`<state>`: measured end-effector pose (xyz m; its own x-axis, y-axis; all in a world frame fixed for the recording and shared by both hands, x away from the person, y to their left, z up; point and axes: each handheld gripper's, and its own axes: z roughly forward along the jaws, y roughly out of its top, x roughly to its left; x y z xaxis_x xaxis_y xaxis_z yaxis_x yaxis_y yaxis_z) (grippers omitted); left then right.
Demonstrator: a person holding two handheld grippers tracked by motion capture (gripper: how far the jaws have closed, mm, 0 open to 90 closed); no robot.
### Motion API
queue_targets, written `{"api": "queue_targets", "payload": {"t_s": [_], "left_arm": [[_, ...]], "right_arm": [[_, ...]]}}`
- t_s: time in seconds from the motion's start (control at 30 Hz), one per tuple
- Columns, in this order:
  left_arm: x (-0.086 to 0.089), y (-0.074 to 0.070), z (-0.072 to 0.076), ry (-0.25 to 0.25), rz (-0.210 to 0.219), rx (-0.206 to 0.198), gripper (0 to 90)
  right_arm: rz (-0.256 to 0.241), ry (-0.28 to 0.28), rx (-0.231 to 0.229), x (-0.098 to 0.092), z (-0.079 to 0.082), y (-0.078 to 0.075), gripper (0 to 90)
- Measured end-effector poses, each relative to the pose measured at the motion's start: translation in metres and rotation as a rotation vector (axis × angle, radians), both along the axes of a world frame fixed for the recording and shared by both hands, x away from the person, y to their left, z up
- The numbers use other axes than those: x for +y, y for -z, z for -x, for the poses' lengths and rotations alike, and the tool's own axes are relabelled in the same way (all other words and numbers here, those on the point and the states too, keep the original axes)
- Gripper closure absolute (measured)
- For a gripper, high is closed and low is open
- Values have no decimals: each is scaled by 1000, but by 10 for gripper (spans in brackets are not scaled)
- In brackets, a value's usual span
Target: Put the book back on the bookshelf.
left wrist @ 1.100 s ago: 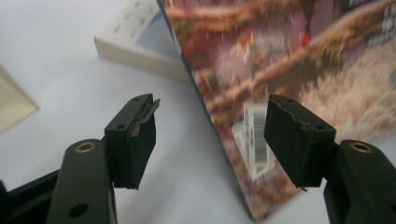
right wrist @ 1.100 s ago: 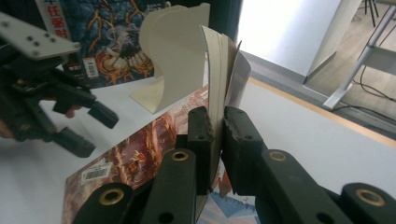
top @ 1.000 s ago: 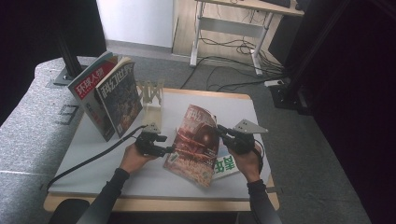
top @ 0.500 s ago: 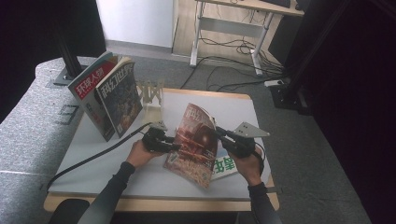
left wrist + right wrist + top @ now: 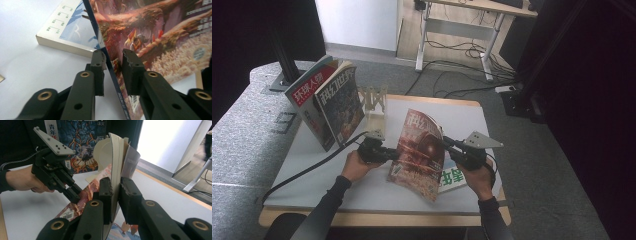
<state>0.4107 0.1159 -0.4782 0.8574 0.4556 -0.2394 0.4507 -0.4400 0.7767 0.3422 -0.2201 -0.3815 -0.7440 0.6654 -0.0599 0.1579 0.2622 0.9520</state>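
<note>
A magazine (image 5: pixel 419 152) with a red cover stands tilted above the table's middle. My right gripper (image 5: pixel 445 143) is shut on its page edge; in the right gripper view both jaws of that gripper (image 5: pixel 115 182) press the fanned pages of the magazine (image 5: pixel 117 152). My left gripper (image 5: pixel 396 154) is at the magazine's spine side. In the left gripper view its gripper (image 5: pixel 112 56) is open, the jaws straddling the magazine's (image 5: pixel 155 32) spine with a gap on one side. The left gripper (image 5: pixel 75 193) also shows in the right gripper view.
A green-and-white book (image 5: pixel 453 179) lies flat on the white table (image 5: pixel 462 115) under the magazine. Two magazines (image 5: pixel 337 102) lean in a wooden rack (image 5: pixel 374 107) at the back left. A cable (image 5: pixel 312 167) trails off the table's left side.
My left gripper has moved right, up to the magazine's spine, and its jaws now straddle it. The right gripper has kept holding the magazine upright.
</note>
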Motion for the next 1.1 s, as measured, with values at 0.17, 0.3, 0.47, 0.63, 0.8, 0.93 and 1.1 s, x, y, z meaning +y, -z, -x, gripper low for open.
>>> {"api": "queue_targets", "payload": {"t_s": [0.17,0.3,0.47,0.63,0.8,0.93,1.1], "left_arm": [[6,-6,8,11,3,-20,783],[8,-10,11,14,8,-35,798],[14,-20,13,1,46,-56,823],[18,-31,16,-18,92,-95,836],[19,-36,19,-33,98,-150,848],[18,-31,22,-26,52,-165,848],[21,-30,30,-13,26,-201,851]], "right_arm": [[-16,2,10,-2,-2,-1,776],[-21,10,16,-3,-4,-2,778],[-26,22,2,-3,-5,-6,787],[-28,32,-25,-3,-8,-16,803],[-25,44,-46,-2,-11,-24,813],[-23,45,-35,-3,-13,-23,816],[-59,36,-14,-10,-12,-20,810]]}}
